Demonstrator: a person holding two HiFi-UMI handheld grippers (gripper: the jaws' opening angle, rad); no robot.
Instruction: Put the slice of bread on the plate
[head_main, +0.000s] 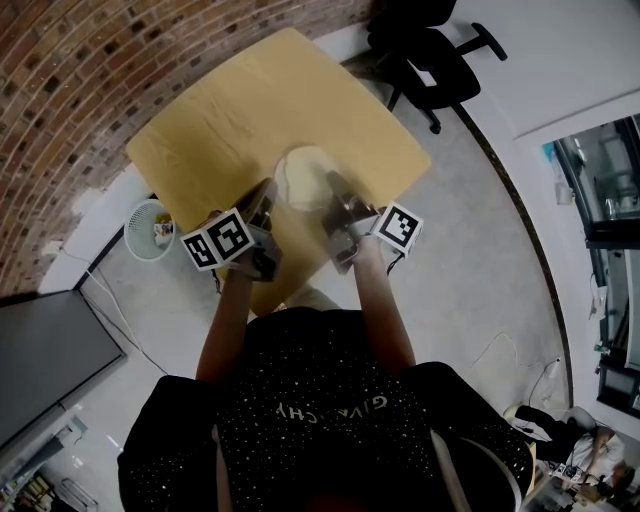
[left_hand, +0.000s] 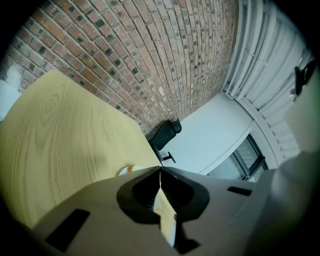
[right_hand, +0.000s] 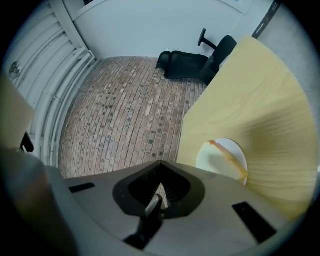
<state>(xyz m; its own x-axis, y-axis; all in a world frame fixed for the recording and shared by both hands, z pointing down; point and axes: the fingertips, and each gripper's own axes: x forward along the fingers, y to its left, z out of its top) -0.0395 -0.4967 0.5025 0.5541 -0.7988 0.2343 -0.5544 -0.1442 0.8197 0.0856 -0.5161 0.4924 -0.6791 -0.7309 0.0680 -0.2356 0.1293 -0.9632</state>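
A round white plate (head_main: 293, 168) lies on the yellow wooden table (head_main: 220, 120). The pale slice of bread (right_hand: 220, 159) with its orange-brown crust rests on the plate (right_hand: 239, 156). In the head view my left gripper (head_main: 268, 196) hovers at the plate's left edge and my right gripper (head_main: 336, 186) at its right edge. The left gripper view has the left gripper (left_hand: 160, 170) shut, tips touching and holding nothing, with a sliver of plate (left_hand: 131, 170) just beyond. My right gripper (right_hand: 160, 164) is shut and empty too, with the plate ahead to its right.
A black office chair (head_main: 432, 55) stands past the table's far right corner. A white waste basket (head_main: 148, 230) sits on the floor to the left of the table, near a brick wall (head_main: 70, 80). A dark screen (head_main: 45, 355) is at lower left.
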